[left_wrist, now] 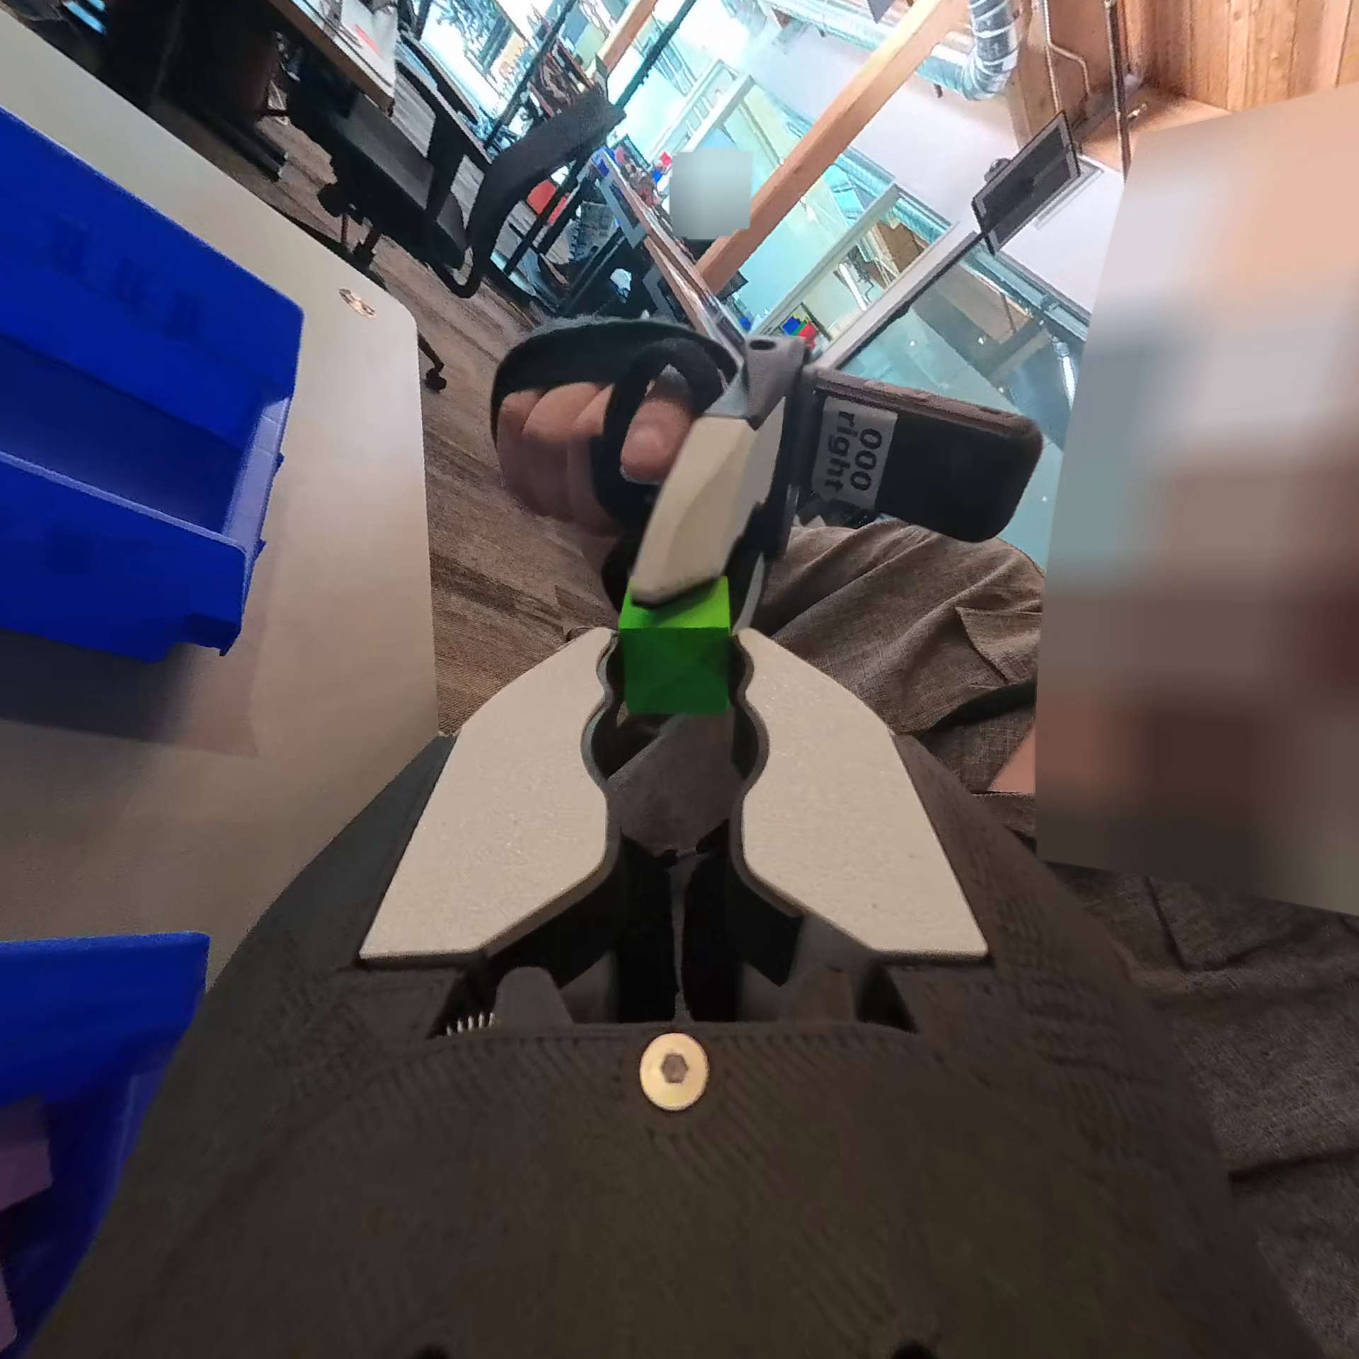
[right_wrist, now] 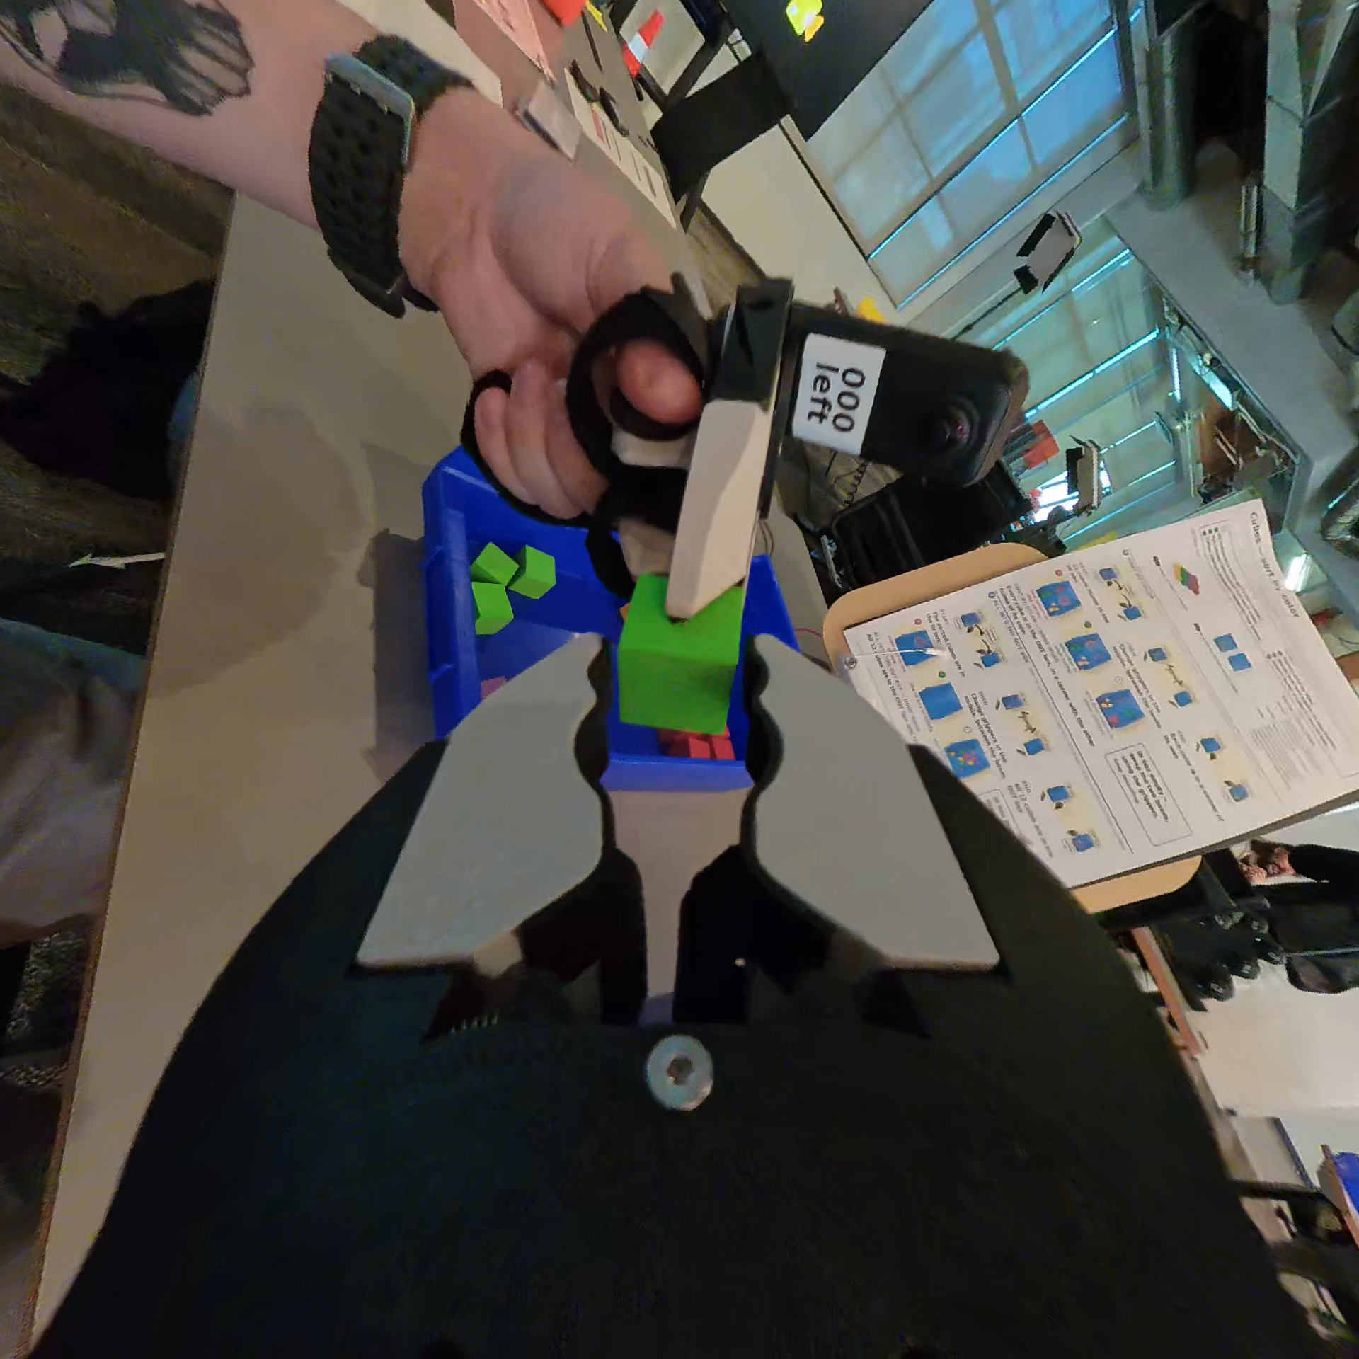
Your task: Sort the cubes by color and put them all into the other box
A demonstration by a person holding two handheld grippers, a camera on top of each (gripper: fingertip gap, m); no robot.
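A green cube (left_wrist: 673, 665) is held in the air between both grippers. My left gripper (left_wrist: 675, 647) is shut on it, one finger on each side. In the right wrist view the left gripper's white finger (right_wrist: 717, 507) comes down from above and presses on the same cube (right_wrist: 676, 673). My right gripper (right_wrist: 676, 654) is open around the cube, with a narrow gap on each side. In the left wrist view a right gripper finger (left_wrist: 691, 507) lies over the cube's upper edge. A hand (right_wrist: 529, 257) with a black wristband holds the left gripper.
Below the cube stands a blue bin (right_wrist: 662, 776) with green cubes (right_wrist: 507, 588) and red cubes (right_wrist: 698, 746) in separate compartments. It rests on a pale table (right_wrist: 257, 662). A printed sheet on a board (right_wrist: 1103, 698) lies at the right. More blue bins (left_wrist: 132, 441) stand at the left.
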